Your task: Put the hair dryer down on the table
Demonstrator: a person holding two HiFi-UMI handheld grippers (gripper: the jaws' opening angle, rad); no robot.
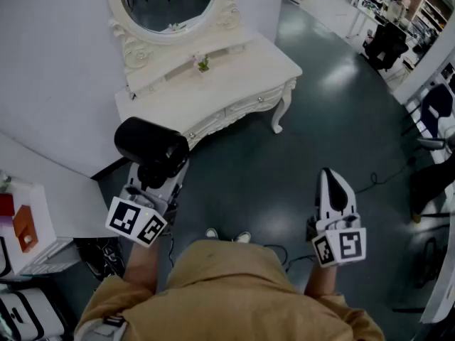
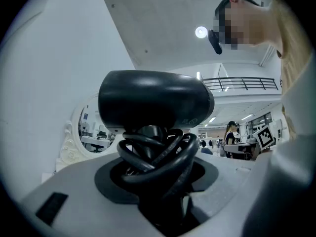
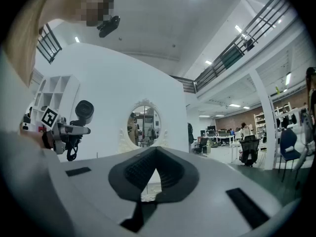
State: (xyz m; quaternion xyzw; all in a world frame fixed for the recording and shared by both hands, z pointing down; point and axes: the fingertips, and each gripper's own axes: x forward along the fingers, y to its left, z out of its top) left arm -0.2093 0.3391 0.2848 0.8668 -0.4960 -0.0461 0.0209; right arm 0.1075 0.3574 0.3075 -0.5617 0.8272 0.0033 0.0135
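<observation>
A black hair dryer (image 1: 151, 146) stands upright in my left gripper (image 1: 159, 179), held in the air over the dark floor, short of the white dressing table (image 1: 238, 77). In the left gripper view the dryer's barrel (image 2: 153, 105) lies across the top. Its handle, with the black cord (image 2: 160, 154) coiled round it, sits between the jaws of the left gripper (image 2: 158, 169), which is shut on it. My right gripper (image 1: 331, 181) hangs at the right over the floor, shut and empty (image 3: 154, 154). The right gripper view shows the dryer (image 3: 84, 110) far to the left.
The table carries an oval mirror (image 1: 167, 2) and a small plant (image 1: 203, 64), and backs onto a white partition (image 1: 50, 84). A white shelf with red and orange items (image 1: 25, 226) stands at the left. Office chairs (image 1: 387, 45) and desks stand at the right.
</observation>
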